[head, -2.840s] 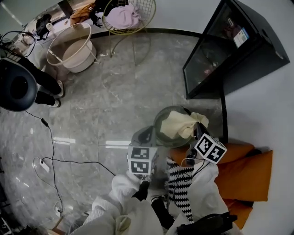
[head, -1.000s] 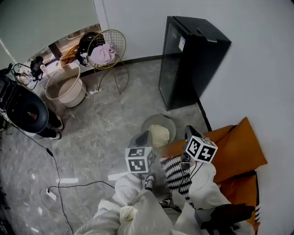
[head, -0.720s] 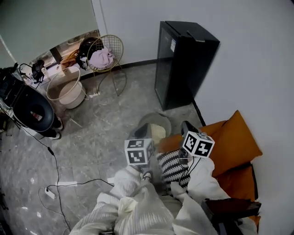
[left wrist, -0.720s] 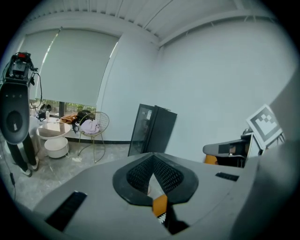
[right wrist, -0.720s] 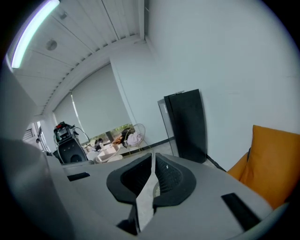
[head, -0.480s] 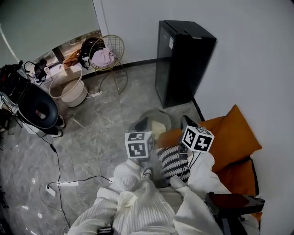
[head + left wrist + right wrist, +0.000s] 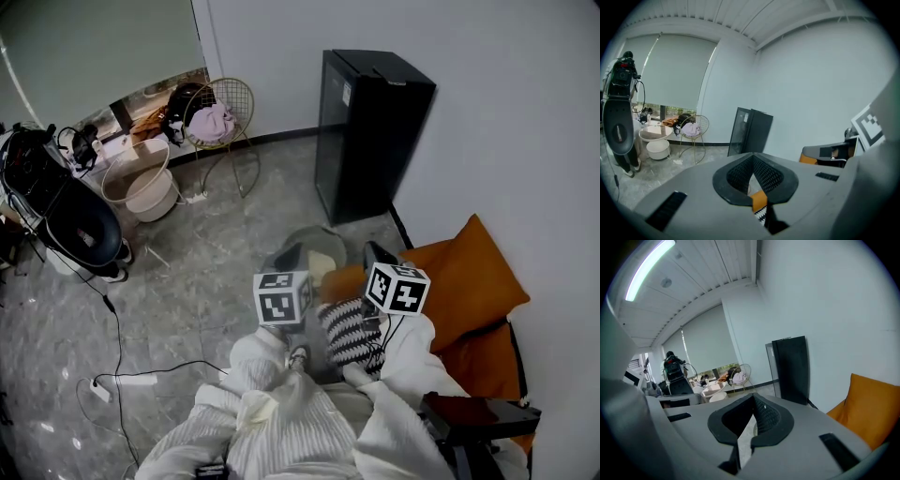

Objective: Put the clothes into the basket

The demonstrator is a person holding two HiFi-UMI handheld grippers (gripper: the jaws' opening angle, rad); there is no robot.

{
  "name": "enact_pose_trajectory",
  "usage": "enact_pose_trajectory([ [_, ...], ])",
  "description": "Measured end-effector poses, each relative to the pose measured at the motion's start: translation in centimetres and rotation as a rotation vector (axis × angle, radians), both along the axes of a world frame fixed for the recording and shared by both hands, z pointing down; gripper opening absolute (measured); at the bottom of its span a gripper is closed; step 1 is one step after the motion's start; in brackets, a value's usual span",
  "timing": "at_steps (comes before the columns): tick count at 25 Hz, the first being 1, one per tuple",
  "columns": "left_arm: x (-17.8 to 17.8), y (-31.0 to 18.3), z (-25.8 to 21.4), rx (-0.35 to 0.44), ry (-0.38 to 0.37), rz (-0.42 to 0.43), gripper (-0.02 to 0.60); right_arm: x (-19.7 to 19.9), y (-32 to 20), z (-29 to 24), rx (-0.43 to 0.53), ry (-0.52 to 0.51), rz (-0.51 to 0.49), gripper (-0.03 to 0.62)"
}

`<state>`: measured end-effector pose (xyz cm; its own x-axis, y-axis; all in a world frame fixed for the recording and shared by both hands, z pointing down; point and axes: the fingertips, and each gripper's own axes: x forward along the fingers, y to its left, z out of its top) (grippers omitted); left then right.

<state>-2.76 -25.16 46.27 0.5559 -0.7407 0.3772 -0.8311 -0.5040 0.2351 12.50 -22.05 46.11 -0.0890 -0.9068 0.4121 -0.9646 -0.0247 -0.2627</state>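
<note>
Clothes: one cream piece [image 7: 322,266] lies in the grey basket [image 7: 302,234], which stands on the floor just ahead of you. One striped piece [image 7: 349,330] lies outside it, between your two grippers and beside the orange cushion [image 7: 473,277]. More clothes, pink [image 7: 214,120], sit on a wire chair [image 7: 236,94] well apart, across the room.

Step in hand: by the look of it, you are between loads. One item is in and neither gripper is carrying.

Next move, as a judgement: the striped piece is the nearest candidate. You would need to part the jaws, bring them down onto a bunched fold, close, then lift the cloth clear over the basket rim so no loose end trails outside.

Left gripper [image 7: 753,159]: jaws drawn together at the tips with nothing between them. Only the cushion and a strip of the striped piece show beyond.

Right gripper [image 7: 753,401]: jaws fully closed and empty, with only floor showing past them.
</note>
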Motion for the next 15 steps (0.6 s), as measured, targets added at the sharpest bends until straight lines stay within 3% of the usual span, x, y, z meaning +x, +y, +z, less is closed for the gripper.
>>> enact_pose_trajectory([
  [15,-1.5,0.5,-0.2,0.012,-0.007,-0.006,0.000,-1.0,0.8,-0.3,0.002,0.001,0.011,0.023],
])
